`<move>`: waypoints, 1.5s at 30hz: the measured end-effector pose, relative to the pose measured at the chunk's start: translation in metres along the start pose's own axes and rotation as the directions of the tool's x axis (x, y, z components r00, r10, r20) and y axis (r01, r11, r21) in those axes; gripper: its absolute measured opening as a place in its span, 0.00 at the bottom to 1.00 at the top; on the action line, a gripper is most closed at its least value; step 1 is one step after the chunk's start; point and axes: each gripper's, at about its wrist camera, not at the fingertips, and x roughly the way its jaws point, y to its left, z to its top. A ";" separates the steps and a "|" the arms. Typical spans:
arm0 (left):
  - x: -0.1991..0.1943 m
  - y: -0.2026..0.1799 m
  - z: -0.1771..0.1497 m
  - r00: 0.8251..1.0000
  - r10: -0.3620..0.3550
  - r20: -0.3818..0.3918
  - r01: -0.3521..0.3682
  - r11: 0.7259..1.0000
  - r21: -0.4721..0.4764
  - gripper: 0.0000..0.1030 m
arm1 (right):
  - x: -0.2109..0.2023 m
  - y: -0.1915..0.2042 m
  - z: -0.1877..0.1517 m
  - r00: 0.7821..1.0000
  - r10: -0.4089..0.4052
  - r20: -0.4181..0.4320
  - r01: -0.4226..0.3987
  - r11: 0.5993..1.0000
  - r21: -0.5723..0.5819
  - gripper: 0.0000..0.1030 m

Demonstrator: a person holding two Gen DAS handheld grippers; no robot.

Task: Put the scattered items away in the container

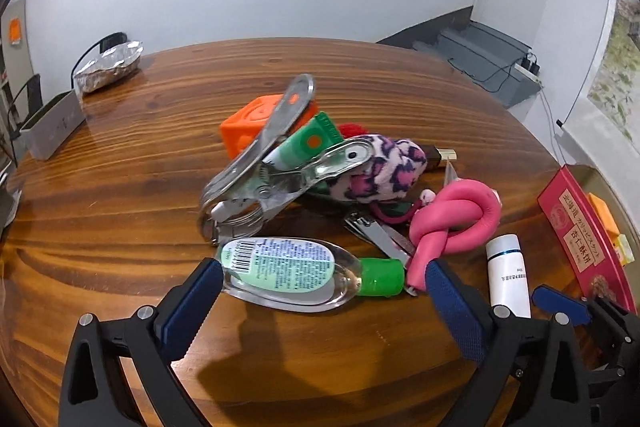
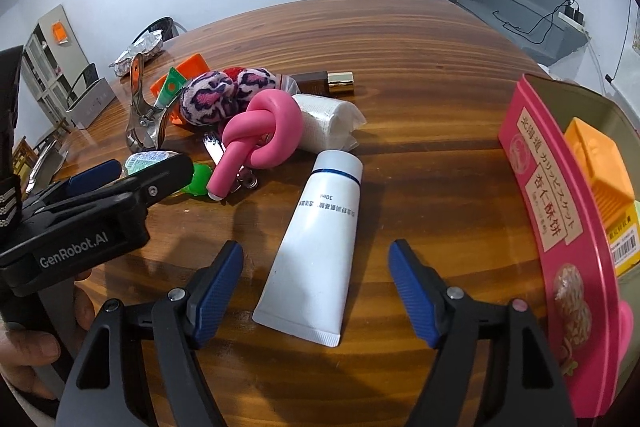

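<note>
Low centre in the right wrist view, the white tube (image 2: pixel 316 247) lies lengthwise between the right gripper (image 2: pixel 316 291)'s wide, empty jaws.

The bench (image 2: pixel 420 67) is round, with a varnished wood-grain top. Near its middle lie a clear sanitizer bottle (image 1: pixel 288 273), a white tube (image 2: pixel 316 247), a pink knotted foam rod (image 2: pixel 260 135), a metal clamp (image 1: pixel 264 163) and an orange block (image 1: pixel 248 127). A pink tin (image 2: pixel 560 211) stands at the right edge.
</note>
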 end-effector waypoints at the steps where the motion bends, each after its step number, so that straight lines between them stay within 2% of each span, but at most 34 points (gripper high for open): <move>1: 0.001 -0.001 0.000 1.000 0.006 -0.001 -0.006 1.000 0.011 0.99 | 0.000 0.000 0.000 1.000 -0.001 -0.001 0.001 1.000 -0.001 0.76; 5: 0.006 -0.003 0.001 0.999 0.054 -0.005 -0.053 0.997 0.060 0.99 | -0.001 0.000 -0.001 1.000 0.000 -0.001 0.000 1.000 0.000 0.76; 14: 0.012 0.000 0.006 0.999 0.039 -0.012 -0.038 0.997 0.064 0.99 | -0.001 0.001 -0.002 1.000 -0.002 -0.001 0.002 1.000 -0.002 0.76; 19: 0.010 -0.005 0.003 1.000 0.007 -0.026 -0.005 0.996 0.091 0.99 | -0.002 0.001 -0.002 1.000 -0.003 -0.002 0.003 1.000 -0.002 0.76; 27: 0.009 -0.013 0.000 0.999 0.017 -0.034 -0.012 0.987 0.162 0.99 | -0.002 0.001 -0.002 1.000 -0.003 -0.001 0.003 1.000 -0.002 0.76; 33: 0.014 -0.008 0.001 0.998 0.005 -0.060 0.004 0.988 0.152 0.99 | -0.002 0.002 -0.003 1.000 -0.008 0.000 0.008 1.000 -0.006 0.76; 37: 0.022 0.008 0.003 0.991 -0.075 -0.111 0.082 0.994 0.065 1.00 | -0.002 0.004 -0.004 1.000 -0.013 0.001 0.013 1.000 -0.009 0.77; 42: 0.024 0.010 0.004 0.992 -0.016 -0.121 0.024 0.998 0.066 1.00 | -0.002 0.004 -0.004 1.000 -0.011 0.000 0.011 1.000 -0.007 0.77; 43: 0.023 0.010 0.004 0.993 -0.017 -0.117 0.025 0.998 0.066 0.96 | -0.002 0.004 -0.004 1.000 -0.010 0.000 0.010 1.000 -0.006 0.77; 45: 0.018 0.009 0.002 0.995 -0.021 -0.102 0.028 0.997 0.074 0.83 | -0.002 0.003 -0.004 1.000 -0.009 0.000 0.009 1.000 -0.003 0.77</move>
